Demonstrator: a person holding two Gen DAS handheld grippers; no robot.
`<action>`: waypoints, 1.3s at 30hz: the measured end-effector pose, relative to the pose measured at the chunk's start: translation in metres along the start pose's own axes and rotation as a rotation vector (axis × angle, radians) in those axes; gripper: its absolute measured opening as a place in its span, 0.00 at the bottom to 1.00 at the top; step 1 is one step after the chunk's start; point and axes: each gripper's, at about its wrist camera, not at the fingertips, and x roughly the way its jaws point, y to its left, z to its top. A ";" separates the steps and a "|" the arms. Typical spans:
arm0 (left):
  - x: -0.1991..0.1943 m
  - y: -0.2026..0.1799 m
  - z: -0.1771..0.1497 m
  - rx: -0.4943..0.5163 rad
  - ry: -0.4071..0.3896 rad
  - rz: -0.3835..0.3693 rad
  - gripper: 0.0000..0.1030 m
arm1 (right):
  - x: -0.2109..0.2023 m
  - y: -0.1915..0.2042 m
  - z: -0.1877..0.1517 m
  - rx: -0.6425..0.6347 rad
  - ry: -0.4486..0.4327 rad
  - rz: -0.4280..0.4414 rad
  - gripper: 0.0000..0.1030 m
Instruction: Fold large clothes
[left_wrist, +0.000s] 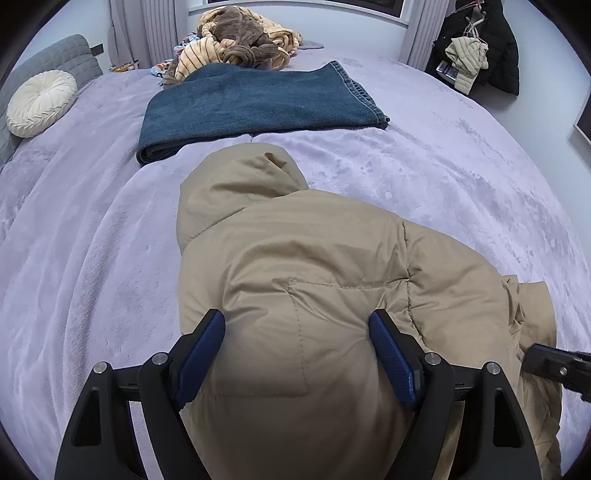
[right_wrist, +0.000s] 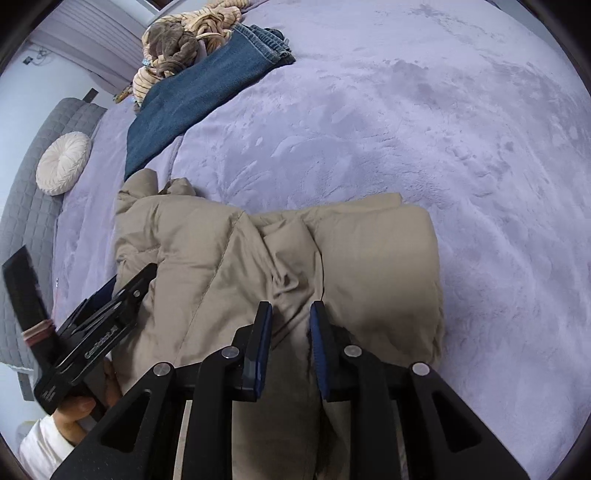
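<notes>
The jacket (left_wrist: 295, 266) lies on the bed (left_wrist: 443, 177), the folded jeans (left_wrist: 251, 103) behind it, a cushion (left_wrist: 40, 103) far left.

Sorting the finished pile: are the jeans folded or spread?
Folded. The jeans lie doubled on the bed, with a rounded fold edge and stacked hems.

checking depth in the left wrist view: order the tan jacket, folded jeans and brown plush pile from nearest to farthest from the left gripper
1. tan jacket, under the left gripper
2. folded jeans, mid-bed beyond the hood
3. brown plush pile, far edge by the window
</notes>
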 end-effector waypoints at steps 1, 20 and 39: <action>0.000 0.000 0.000 0.000 -0.001 -0.001 0.78 | -0.008 0.004 -0.006 -0.016 -0.006 0.004 0.23; -0.063 0.026 -0.029 -0.006 -0.009 -0.046 0.81 | 0.006 -0.008 -0.090 -0.016 0.111 -0.037 0.23; -0.114 0.026 -0.117 -0.043 0.201 -0.005 0.81 | -0.037 0.008 -0.105 -0.001 0.105 -0.076 0.38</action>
